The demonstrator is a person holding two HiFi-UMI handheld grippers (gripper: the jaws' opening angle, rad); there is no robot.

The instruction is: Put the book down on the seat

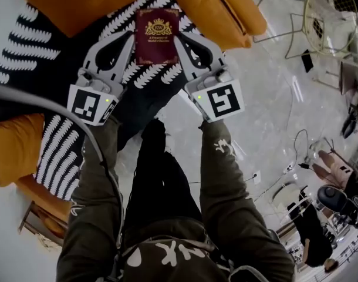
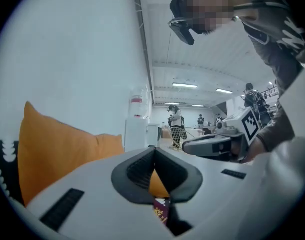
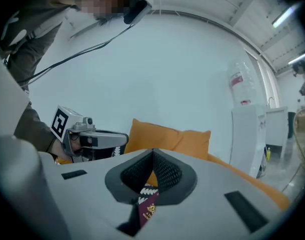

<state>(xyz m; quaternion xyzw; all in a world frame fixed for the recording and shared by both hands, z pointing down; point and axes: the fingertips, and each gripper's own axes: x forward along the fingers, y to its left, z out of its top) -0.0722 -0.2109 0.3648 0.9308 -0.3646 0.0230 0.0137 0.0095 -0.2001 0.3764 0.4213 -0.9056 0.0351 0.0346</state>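
1. Head view looks steeply down on a maroon hardcover book with a gold crest [image 1: 157,36], held face up over the seat draped in black cloth with a white fern-leaf print [image 1: 47,46], towards the seat's back.
2. Over the seat's middle, the grey plastic left gripper [image 1: 132,39] is clamped on the book's left edge, its jaws drawn fully together.
3. Towards the seat's right edge, the matching right gripper [image 1: 179,41] is clamped on the book's right edge, its jaws likewise drawn together.
4. Left gripper view shows its black ribbed pads [image 2: 142,170] meeting in a thin seam, with a sliver of the maroon cover [image 2: 161,211] pinched low between them.
5. Right gripper view shows the same: pads [image 3: 165,173] closed to a seam, with the book's cover [image 3: 147,209] caught beneath.
6. Plump orange cushions [image 1: 79,4] line the seat's back, and another lies at its left end.
7. Pale glossy floor [image 1: 273,116] spreads to the right of the seat.
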